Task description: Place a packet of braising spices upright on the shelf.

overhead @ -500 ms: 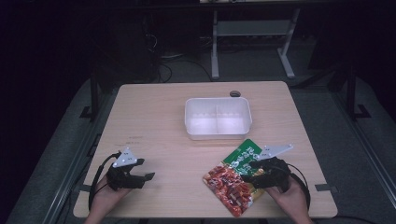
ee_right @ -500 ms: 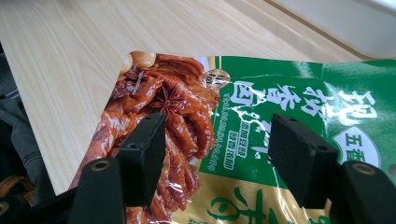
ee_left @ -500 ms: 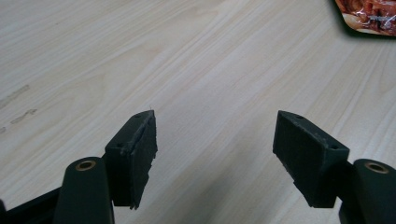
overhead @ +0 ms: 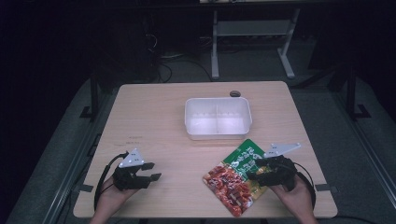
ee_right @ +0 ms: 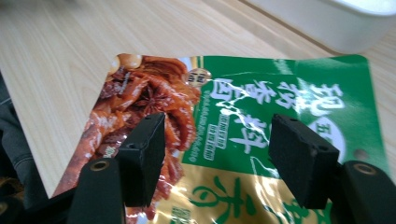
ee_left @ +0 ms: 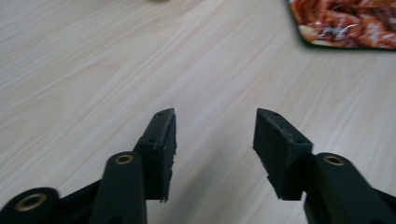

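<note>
Nothing seems moved: both tools gape, the right tool [overhead: 258, 171] over the food pouch [overhead: 236, 179].

We see the table [overhead: 154, 116] lit from above while the room around it sinks into near black. The white tray [overhead: 218, 118] glares slightly. In the gripper views the near jaws look soft, and the snack packet [ee_right: 261, 116] shows shiny white glints.

A dim lab or recording room: one bare wooden tabletop [overhead: 154, 116], cables [overhead: 175, 70] on the floor, a metal stand [overhead: 254, 37] behind.
</note>
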Demonstrator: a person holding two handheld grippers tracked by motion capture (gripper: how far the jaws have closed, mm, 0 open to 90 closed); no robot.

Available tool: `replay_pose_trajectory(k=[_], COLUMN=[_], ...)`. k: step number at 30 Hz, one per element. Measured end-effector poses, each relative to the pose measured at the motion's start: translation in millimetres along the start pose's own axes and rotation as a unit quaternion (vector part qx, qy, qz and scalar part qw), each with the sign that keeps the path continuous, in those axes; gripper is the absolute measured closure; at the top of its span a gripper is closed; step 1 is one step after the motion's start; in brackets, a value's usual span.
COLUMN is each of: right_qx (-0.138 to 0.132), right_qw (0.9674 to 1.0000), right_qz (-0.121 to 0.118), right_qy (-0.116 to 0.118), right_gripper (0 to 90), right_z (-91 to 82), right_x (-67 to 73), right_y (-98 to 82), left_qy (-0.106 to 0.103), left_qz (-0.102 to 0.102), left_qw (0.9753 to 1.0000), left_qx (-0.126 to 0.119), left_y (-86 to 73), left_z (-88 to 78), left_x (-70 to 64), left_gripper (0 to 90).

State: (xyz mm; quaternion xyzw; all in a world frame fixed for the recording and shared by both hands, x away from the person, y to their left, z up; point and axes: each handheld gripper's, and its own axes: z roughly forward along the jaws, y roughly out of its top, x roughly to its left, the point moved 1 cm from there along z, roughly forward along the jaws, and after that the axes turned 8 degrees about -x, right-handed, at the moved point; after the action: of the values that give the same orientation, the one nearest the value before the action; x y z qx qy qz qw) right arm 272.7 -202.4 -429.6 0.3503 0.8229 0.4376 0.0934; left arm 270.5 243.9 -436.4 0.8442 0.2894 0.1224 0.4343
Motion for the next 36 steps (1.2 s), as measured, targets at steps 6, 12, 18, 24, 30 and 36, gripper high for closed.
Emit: replay_pose_trajectory(k=[6,12,18,24,30,36], right_qx=[-0.007,-0.013,-0.023,-0.013,-0.003,0.003], right_qw=[0.9998,0.9994,0.9988,0.9981,0.9966,0.9936], right_qz=[0.008,0.011,0.020,0.034,0.056,0.087], right_qy=[-0.015,-0.029,-0.039,-0.051,-0.061,-0.073], right_gripper=[35.6,35.6,35.6,35.6,35.7,36.6], right_z=[-8.3,-16.3,-24.6,-26.6,-28.0,-29.7], right_x=[-9.4,-16.9,-25.0,-36.5,-48.9,-62.2], right_y=[-1.7,-2.9,-4.3,-8.4,-13.9,-22.3], left_qy=[-0.032,-0.064,-0.086,-0.104,-0.119,-0.127], left_qz=[0.024,0.033,0.048,0.066,0.075,0.084], left_qw=[0.9990,0.9970,0.9942,0.9910,0.9886,0.9866], left_qx=[0.018,0.029,0.044,0.052,0.054,0.060], left_y=[13.8,30.8,46.3,59.6,70.2,76.8], left_z=[16.4,33.9,54.1,74.3,91.3,108.1], left_x=[-15.8,-30.9,-44.9,-60.0,-72.8,-83.2], left_gripper=[61.3,71.2,80.4,83.2,83.2,82.9])
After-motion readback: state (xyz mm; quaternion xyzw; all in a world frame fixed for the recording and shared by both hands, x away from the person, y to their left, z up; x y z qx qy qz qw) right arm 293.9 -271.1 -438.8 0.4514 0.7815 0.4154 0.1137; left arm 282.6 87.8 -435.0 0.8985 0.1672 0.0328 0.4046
